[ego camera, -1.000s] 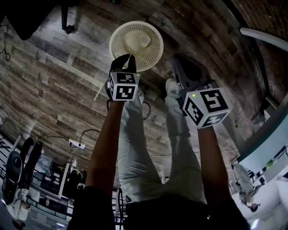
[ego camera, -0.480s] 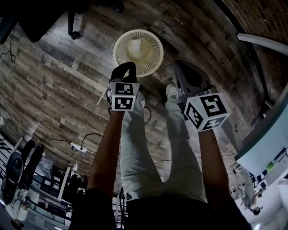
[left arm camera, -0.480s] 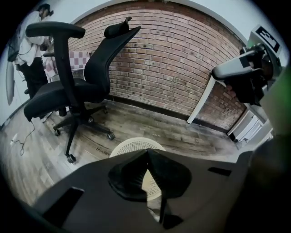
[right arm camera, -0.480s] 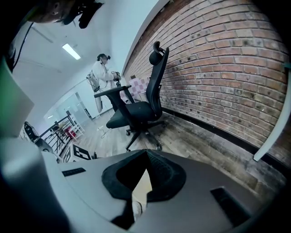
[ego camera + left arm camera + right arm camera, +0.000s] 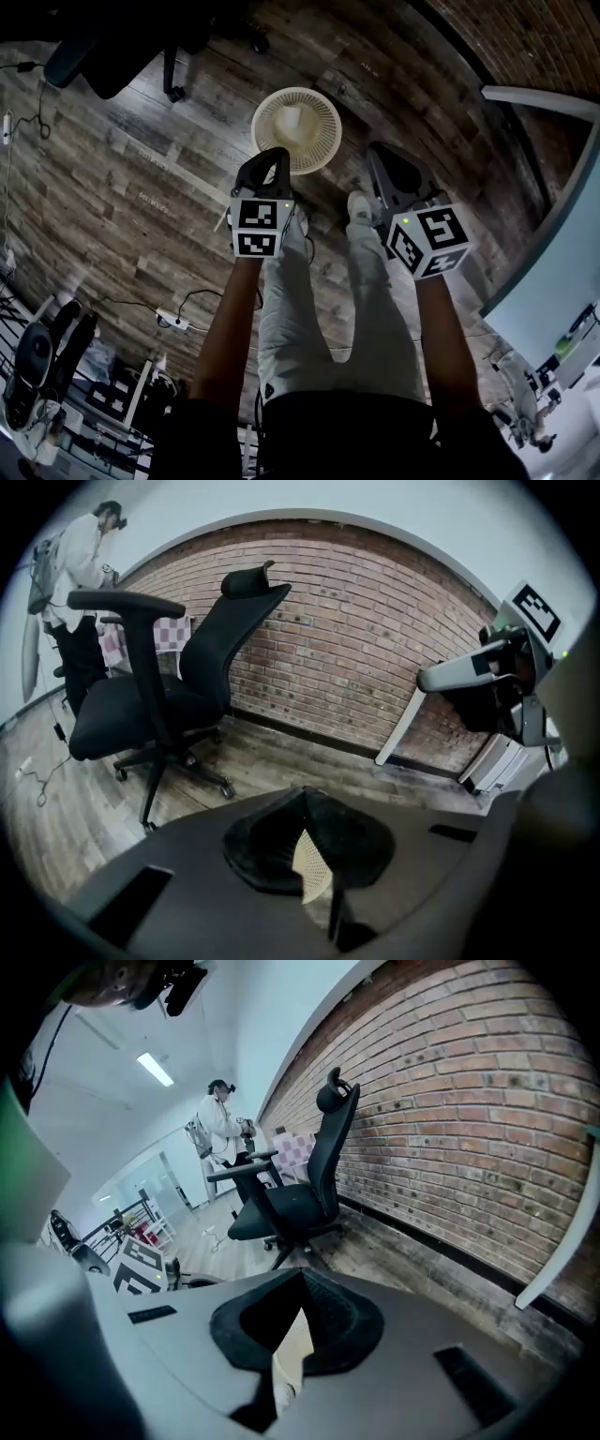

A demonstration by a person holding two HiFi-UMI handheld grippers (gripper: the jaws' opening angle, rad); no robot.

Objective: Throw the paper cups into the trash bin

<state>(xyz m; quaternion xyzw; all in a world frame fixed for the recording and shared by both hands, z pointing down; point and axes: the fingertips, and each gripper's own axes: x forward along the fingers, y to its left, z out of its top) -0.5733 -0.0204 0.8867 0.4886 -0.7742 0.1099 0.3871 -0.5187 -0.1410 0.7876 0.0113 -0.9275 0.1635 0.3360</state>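
Wood plank floor. Black office chair at far left, power strip near the feet, pale desk at the right edge. White mesh trash bin stands ahead of the person's shoes, with a paper cup inside it. Both forearms reach forward side by side. Left gripper is at the bin's near rim, jaws pressed together and empty. Right gripper is beside the bin, jaw tips also meeting, holding nothing.

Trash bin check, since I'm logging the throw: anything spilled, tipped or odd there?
Nothing stands out. The trash bin stands upright on the wooden floor, a paper cup sits inside it, and no cup lies on the floor beside it.
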